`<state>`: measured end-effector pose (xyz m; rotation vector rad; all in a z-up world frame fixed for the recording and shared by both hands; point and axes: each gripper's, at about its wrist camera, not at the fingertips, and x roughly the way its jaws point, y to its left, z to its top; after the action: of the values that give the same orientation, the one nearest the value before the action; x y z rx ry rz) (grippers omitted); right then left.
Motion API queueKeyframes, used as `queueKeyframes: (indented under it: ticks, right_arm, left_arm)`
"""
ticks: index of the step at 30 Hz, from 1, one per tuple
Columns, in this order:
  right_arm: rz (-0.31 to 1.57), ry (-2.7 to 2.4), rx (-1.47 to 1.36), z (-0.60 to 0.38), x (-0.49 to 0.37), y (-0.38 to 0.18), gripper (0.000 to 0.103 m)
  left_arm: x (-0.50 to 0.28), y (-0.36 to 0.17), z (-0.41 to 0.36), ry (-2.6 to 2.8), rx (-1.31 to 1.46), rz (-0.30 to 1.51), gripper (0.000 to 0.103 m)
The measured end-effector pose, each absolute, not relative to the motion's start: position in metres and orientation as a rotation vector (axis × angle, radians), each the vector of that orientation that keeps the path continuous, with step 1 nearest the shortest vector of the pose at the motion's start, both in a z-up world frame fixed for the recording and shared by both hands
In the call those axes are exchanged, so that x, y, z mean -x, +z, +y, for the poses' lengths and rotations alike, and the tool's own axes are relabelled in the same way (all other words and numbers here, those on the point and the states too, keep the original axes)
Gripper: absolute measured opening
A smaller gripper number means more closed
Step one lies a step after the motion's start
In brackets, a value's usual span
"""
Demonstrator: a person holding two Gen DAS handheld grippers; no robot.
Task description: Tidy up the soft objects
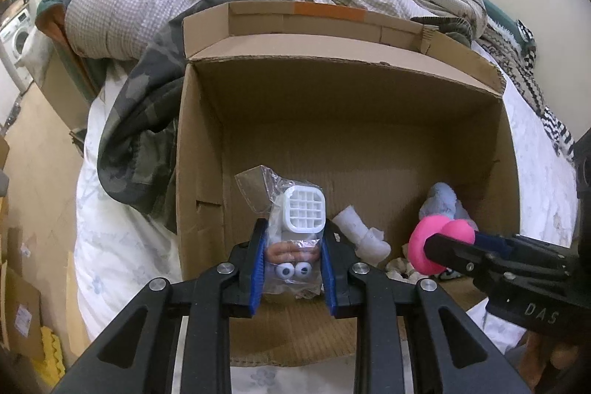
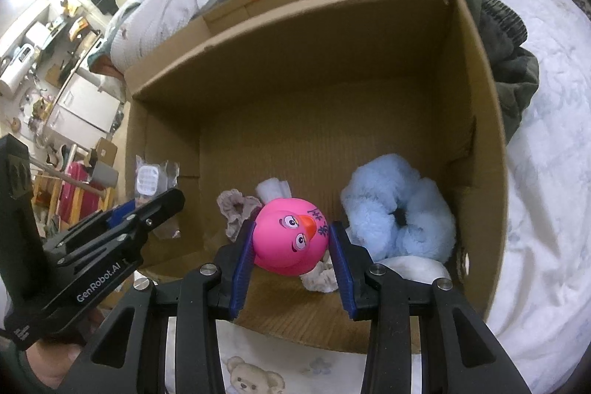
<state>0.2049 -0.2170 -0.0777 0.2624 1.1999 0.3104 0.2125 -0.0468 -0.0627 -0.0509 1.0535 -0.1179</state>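
Gripping a bagged toy (image 1: 295, 239), the left hand-held gripper (image 1: 293, 268) nears the right hand-held gripper (image 2: 291, 264), clamping a pink duck (image 2: 291, 242).

Both handheld grippers are matte black, with angular linkage arms cut by triangular recesses, round silver pivot screws and ribbed blue pads lining the fingers. The left gripper (image 1: 293, 264) carries white "GenRobot.AI" lettering along its side, seen from the right wrist camera. The right gripper (image 2: 291, 255) shows pale embossed letters on its body.
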Motion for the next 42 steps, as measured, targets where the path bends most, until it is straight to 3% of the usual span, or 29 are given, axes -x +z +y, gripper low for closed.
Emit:
queueKeyframes:
  ticks: [7, 9, 13, 15, 17, 22, 24, 26, 38, 42]
  right_arm:
    - [1.226, 0.285, -0.27, -0.219, -0.208, -0.086, 0.042]
    - [1.233, 0.276, -0.28, -0.222, -0.208, -0.088, 0.042]
    - [1.239, 0.27, -0.284, -0.223, -0.209, -0.088, 0.043]
    - [1.242, 0.273, -0.298, -0.223, -0.211, -0.088, 0.051]
    - [1.209, 0.292, -0.336, -0.225, -0.211, -0.083, 0.069]
    - [1.098, 0.295, -0.359, -0.23, -0.207, -0.06, 0.08]
    - [1.065, 0.293, -0.365, -0.231, -0.205, -0.054, 0.087]
    - [1.03, 0.283, -0.355, -0.231, -0.2, -0.048, 0.103]
    - [0.897, 0.24, -0.278, -0.221, -0.171, -0.002, 0.103]
    - [0.86, 0.245, -0.236, -0.218, -0.151, 0.018, 0.103]
  left_arm:
    - [-0.216, -0.071, -0.046, -0.112, 0.076, 1.096, 0.026]
    - [-0.216, -0.072, -0.046, -0.108, 0.072, 1.1, 0.038]
    - [-0.213, -0.068, -0.046, -0.099, 0.069, 1.08, 0.052]
    - [-0.213, -0.067, -0.047, -0.107, 0.073, 1.081, 0.054]
    - [-0.212, -0.066, -0.047, -0.114, 0.078, 1.086, 0.055]
    - [-0.205, -0.052, -0.043, -0.094, 0.076, 1.046, 0.055]
    - [-0.201, -0.044, -0.041, -0.073, 0.072, 1.02, 0.055]
    - [-0.196, -0.035, -0.036, -0.05, 0.071, 0.99, 0.055]
    - [-0.154, 0.01, -0.01, -0.017, 0.072, 0.884, 0.056]
    - [-0.134, 0.024, -0.003, -0.002, 0.086, 0.845, 0.077]
